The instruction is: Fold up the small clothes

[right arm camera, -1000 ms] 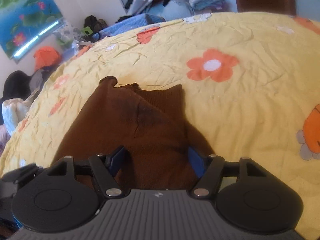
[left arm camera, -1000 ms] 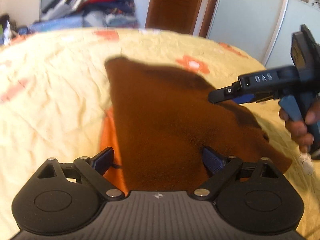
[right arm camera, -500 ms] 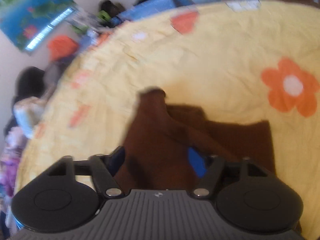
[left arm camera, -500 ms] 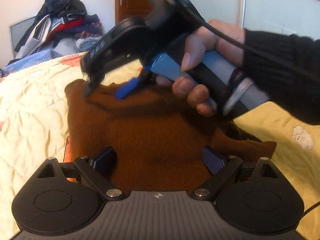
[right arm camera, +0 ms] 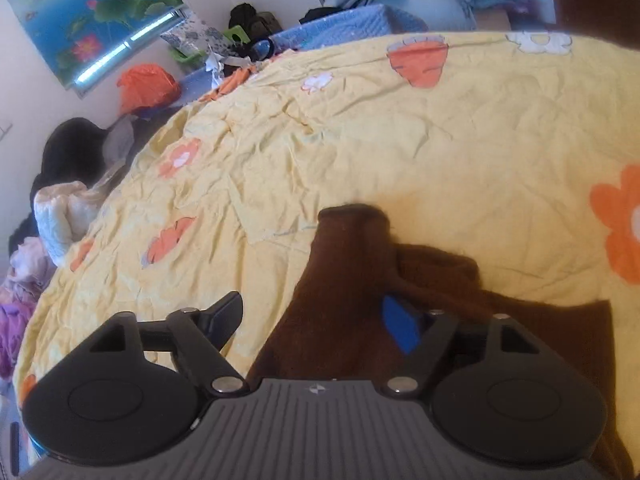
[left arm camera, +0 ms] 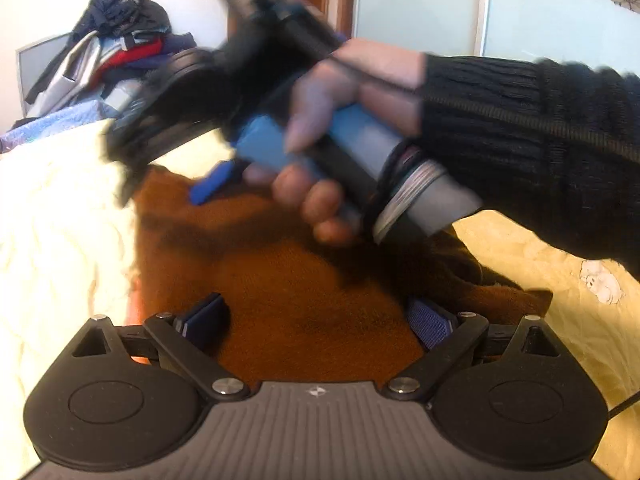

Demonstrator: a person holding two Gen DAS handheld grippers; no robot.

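A small brown knit garment (left arm camera: 288,288) lies on the yellow flowered bedspread (right arm camera: 440,152). My left gripper (left arm camera: 316,316) is open, its blue pads wide apart just above the garment's near edge, holding nothing. My right gripper (right arm camera: 312,316) is open over the garment's left side (right arm camera: 344,272), near a narrow brown sleeve end that points away. In the left wrist view the right gripper (left arm camera: 172,176), blurred, hangs over the garment's far left corner, held by a hand in a black sleeve (left arm camera: 520,136).
A pile of clothes (left arm camera: 120,52) lies beyond the bed's far side by a wooden door. In the right wrist view, clutter, an orange bag (right arm camera: 146,84) and a pond picture (right arm camera: 92,12) line the bed's left edge.
The right gripper has swung across from the garment's right side to over its far left corner. The left gripper has stayed open at the near edge.
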